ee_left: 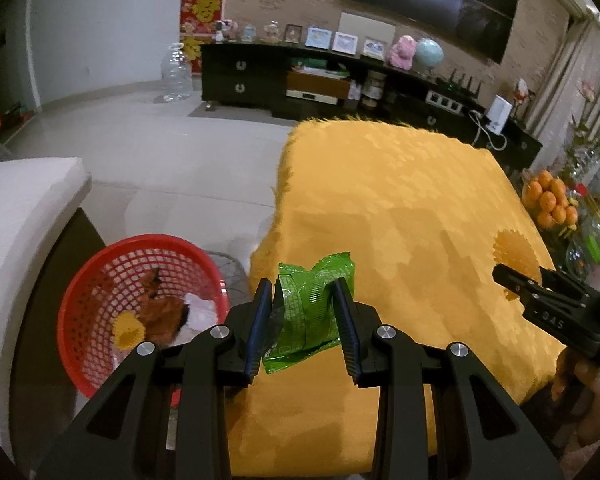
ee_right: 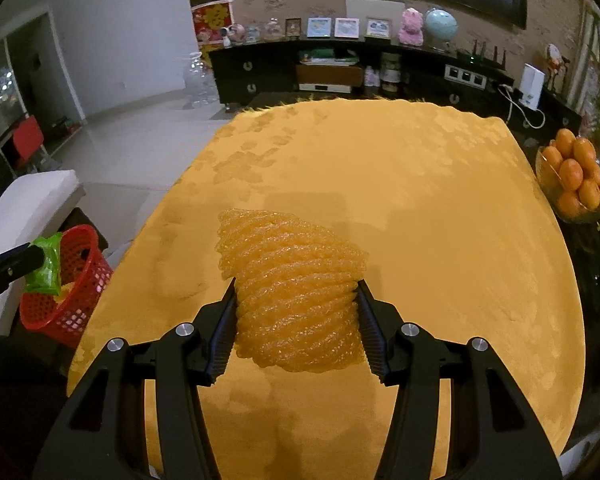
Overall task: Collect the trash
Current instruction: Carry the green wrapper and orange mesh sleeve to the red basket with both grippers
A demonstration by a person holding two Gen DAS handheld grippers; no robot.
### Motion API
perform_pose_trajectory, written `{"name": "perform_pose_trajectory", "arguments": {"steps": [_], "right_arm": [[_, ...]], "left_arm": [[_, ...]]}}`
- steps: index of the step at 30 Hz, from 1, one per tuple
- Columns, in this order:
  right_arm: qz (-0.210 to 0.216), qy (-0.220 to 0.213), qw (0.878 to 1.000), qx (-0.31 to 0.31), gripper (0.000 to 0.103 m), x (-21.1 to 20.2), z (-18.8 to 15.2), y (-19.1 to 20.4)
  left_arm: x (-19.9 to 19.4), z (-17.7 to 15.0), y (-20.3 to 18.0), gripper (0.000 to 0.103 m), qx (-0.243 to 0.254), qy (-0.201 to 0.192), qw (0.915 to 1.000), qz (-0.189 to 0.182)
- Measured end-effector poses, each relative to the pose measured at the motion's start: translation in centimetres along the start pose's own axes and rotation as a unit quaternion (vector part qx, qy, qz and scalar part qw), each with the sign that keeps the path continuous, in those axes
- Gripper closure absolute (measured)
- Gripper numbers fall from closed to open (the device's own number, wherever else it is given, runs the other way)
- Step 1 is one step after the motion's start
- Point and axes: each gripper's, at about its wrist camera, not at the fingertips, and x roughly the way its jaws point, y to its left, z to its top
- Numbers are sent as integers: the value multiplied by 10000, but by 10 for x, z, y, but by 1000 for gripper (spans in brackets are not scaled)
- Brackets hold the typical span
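Left gripper point(ee_left: 305, 312), angled down over table point(ee_left: 400, 208) edge, clamps green wrapper point(ee_left: 312, 308); red basket point(ee_left: 100, 280) just left, below. Right gripper point(ee_right: 296, 320) pinches yellow foam net point(ee_right: 296, 280) w/ open tabletop ahead.

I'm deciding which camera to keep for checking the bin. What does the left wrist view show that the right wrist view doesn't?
Only the left wrist view looks down into the red basket, showing brown scraps, white paper and a yellow piece inside, with a large clear water bottle standing on the floor.

Only the right wrist view shows the yellow foam net whole, pressed between the right gripper fingers.

Both show the green wrapper clamped in the left gripper, the basket, the yellow tablecloth and the oranges.
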Motion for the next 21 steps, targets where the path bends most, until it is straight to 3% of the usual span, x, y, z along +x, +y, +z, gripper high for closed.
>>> {"name": "perform_pose_trajectory", "arguments": {"steps": [21], "right_arm": [[429,35,9983,-404,51,4,18,58]], "left_arm": [[-16,7,47,72,-318,-244,9979,500]]}}
